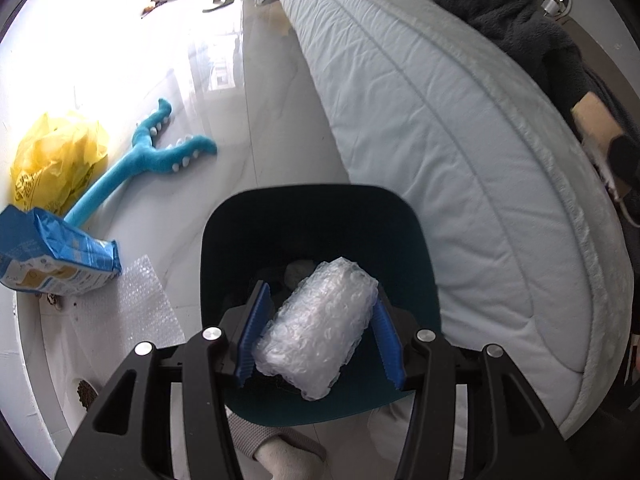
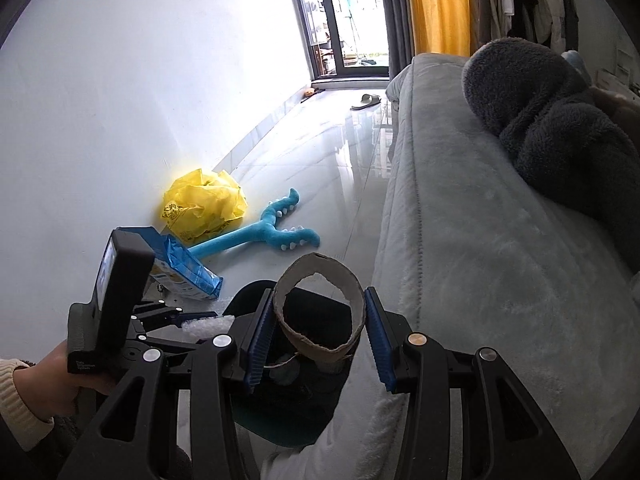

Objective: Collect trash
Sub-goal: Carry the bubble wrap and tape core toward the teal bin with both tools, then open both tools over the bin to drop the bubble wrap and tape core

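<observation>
Above the dark teal plastic bin, the left claw pinches a light, squashy clear bubble-wrap roll mid-body; the right claw pinches a thin, crushable brown cardboard tube across its walls.

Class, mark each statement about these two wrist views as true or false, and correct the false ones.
1. The left gripper grips a roll of clear bubble wrap. True.
2. The right gripper grips a crushed metal can. False: it holds a brown cardboard tube.
3. The dark teal bin lies below the bubble wrap. True.
4. The crumpled yellow plastic bag sits on the bed. False: it lies on the floor by the white wall.
5. The blue plush toy is inside the bin. False: it lies on the floor.
</observation>
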Tool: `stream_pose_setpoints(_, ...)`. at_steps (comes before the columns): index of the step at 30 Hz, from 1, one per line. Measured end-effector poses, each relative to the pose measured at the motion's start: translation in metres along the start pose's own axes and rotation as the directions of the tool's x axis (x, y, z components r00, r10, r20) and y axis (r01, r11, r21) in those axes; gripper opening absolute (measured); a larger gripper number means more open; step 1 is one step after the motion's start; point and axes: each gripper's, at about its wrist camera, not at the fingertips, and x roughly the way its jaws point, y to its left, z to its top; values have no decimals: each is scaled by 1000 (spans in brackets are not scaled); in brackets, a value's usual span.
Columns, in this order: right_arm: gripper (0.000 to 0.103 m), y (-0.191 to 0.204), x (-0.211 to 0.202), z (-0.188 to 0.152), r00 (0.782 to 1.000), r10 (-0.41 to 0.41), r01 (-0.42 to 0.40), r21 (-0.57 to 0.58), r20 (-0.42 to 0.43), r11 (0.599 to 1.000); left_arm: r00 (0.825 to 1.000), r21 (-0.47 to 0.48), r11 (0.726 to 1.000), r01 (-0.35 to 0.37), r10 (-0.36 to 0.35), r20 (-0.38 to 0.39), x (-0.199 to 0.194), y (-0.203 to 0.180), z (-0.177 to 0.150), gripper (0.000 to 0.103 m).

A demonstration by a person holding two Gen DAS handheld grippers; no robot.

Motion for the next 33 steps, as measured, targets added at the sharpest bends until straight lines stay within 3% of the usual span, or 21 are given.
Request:
stream_pose_setpoints(5,45,10,14,1,1000,13,-14,-13,-21,1000,998,-30,999,10,-12,-64,10,15,-6,61)
stream_pose_setpoints(8,45,14,21,2,999,18,-18,-13,-33,1000,998,-36,999,1,-4,-61,8,21,-8,77)
stream_pose_setpoints(12,45,21,35,2,998,27,-28,-13,-54,1000,999,-45,999,1,-3,-35,-1,29,-6,84)
stream_pose_setpoints(21,45,34,69,-4,991,39,-42,-14,-130,999,999,-72,997,-27,29,25,-16,51,-3,88)
stream_pose_setpoints(33,45,49,116,-19,971,34,-42,-29,-237,999,986,-82,997,4,9,167,-50,62,7,88)
